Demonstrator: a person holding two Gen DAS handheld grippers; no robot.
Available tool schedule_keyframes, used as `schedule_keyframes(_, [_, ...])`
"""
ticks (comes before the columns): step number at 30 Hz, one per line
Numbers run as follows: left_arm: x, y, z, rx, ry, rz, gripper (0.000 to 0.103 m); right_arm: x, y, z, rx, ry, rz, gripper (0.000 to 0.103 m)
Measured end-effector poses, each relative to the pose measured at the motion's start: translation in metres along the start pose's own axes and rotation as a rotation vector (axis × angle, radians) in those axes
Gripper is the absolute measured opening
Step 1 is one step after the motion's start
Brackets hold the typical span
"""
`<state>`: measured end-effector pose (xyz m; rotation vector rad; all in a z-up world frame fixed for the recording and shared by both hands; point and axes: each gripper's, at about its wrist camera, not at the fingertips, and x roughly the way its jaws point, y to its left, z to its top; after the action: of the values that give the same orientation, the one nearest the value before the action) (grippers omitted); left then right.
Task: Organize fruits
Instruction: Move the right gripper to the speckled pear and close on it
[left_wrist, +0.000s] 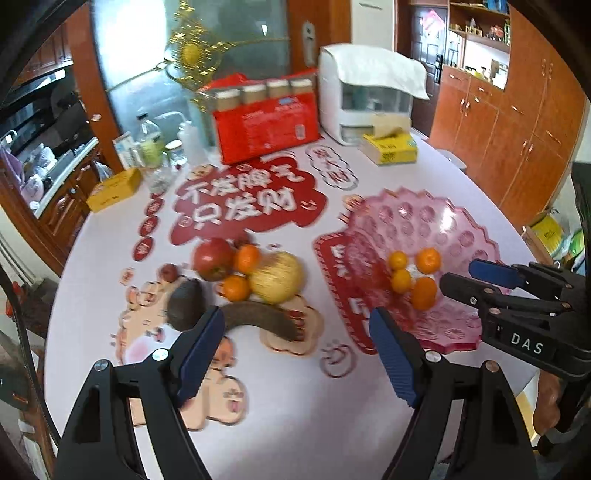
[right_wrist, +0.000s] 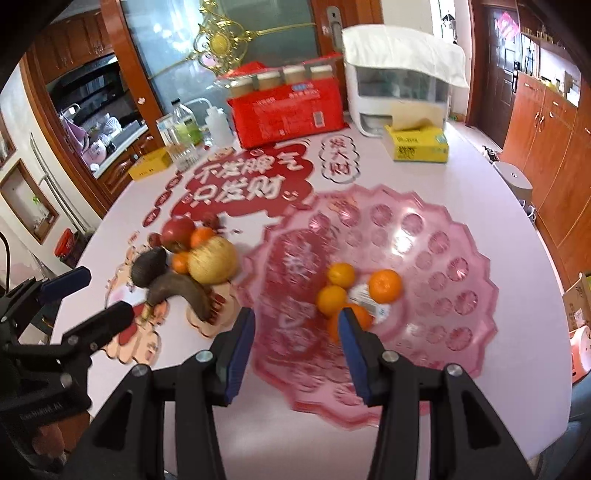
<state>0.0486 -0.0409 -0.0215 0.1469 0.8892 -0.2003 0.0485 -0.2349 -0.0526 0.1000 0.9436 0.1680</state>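
A pink scalloped plastic fruit plate (left_wrist: 461, 236) (right_wrist: 443, 258) lies on the table and holds several small oranges (left_wrist: 428, 260) (right_wrist: 384, 284). Left of it is a pile of fruit: a red apple (left_wrist: 213, 258) (right_wrist: 177, 230), a yellow apple (left_wrist: 277, 277) (right_wrist: 212, 264), two oranges (left_wrist: 246, 258), a dark avocado (left_wrist: 185, 304) (right_wrist: 149, 271) and a blackened banana (left_wrist: 266, 321) (right_wrist: 181, 291). My left gripper (left_wrist: 295, 332) is open and empty, just short of the banana. My right gripper (right_wrist: 297, 332) is open and empty over the plate's near edge, beside the nearest orange.
At the table's back stand a red package with jars (left_wrist: 266, 122), a white dispenser under a cloth (left_wrist: 365, 96), a yellow tissue box (left_wrist: 389, 146), bottles (left_wrist: 151, 147) and a yellow box (left_wrist: 114, 188). Wooden cabinets (left_wrist: 517, 122) are to the right.
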Motion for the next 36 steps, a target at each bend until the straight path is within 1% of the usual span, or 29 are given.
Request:
schedule_keyframes(5, [-0.023, 0.051, 0.012, -0.018, -0.043, 0.022, 0.079, -0.009, 0.036, 0.009, 0.008, -0.047, -0.001, 0.054])
schedule_keyframes(9, [-0.039, 0.094, 0.021, -0.026, -0.079, 0.042, 0.080, -0.010, 0.064, 0.016, 0.025, -0.065, 0.005, 0.055])
schedule_keyframes(12, [-0.046, 0.127, 0.028, -0.026, -0.109, 0.054, 0.084, -0.006, 0.082, 0.020, 0.044, -0.071, 0.006, 0.055])
schedule_keyframes(16, [-0.043, 0.163, 0.032, -0.024, -0.129, 0.060, 0.085, 0.004, 0.103, 0.026, 0.074, -0.078, 0.000, 0.055])
schedule_keyframes(19, [-0.030, 0.184, 0.033, -0.027, -0.117, 0.047, 0.085, 0.015, 0.117, 0.030, 0.102, -0.071, -0.007, 0.056])
schedule_keyframes(23, [0.000, 0.203, 0.029, -0.035, -0.069, 0.020, 0.085, 0.035, 0.134, 0.032, 0.111, -0.043, -0.033, 0.056])
schedule_keyframes(27, [0.038, 0.208, 0.023, -0.038, 0.000, -0.030, 0.085, 0.061, 0.145, 0.033, 0.137, -0.010, -0.027, 0.056])
schedule_keyframes(32, [0.086, 0.205, 0.016, -0.036, 0.086, -0.089, 0.085, 0.095, 0.146, 0.034, 0.198, 0.039, -0.020, 0.056])
schedule_keyframes(36, [0.119, 0.198, 0.010, -0.027, 0.141, -0.122, 0.085, 0.120, 0.142, 0.035, 0.236, 0.069, -0.057, 0.056])
